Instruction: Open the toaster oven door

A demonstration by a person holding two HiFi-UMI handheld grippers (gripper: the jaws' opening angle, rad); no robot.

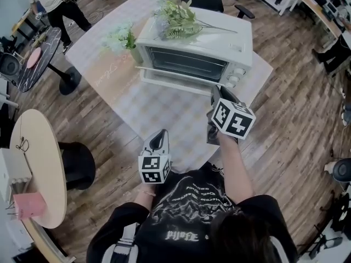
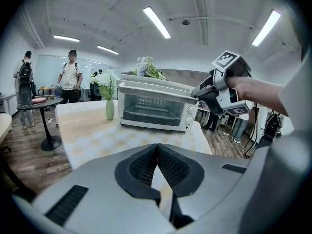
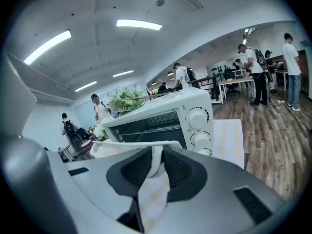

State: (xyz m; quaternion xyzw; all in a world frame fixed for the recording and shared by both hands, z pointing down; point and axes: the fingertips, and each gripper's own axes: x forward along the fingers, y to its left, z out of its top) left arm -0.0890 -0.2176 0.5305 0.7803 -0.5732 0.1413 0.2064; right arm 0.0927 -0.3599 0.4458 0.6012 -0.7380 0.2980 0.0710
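Okay, toaster oven (image 1: 222,37) sits on the checked-cloth surface (image 1: 164,114) with its front toward the person and leafy sprigs (image 1: 176,16) lying on its top. Door (image 1: 186,63) is tipped partway out from the oven front: top edge leans forward, bottom edge stays at the oven, and the rack shows through the dark glass. Handle (image 3: 117,146) is the white bar along the door's top edge, standing clear of the oven body. Right claw (image 3: 157,152) is at the handle's right end, on the oven's knob side, with its pads pinching the white end piece from both sides. Three knobs (image 3: 199,119) stack on the oven's right panel, just beyond that claw. Left claw (image 2: 157,147) is pressed together at the tips and holds nothing. It hangs well back from the oven's front-left, over the near edge of the surface, pointing toward the oven. Green vase (image 2: 109,109) with white flowers stands just beside the oven's left front corner, apart from both claws. Several people stand well behind the oven, too small for detail.
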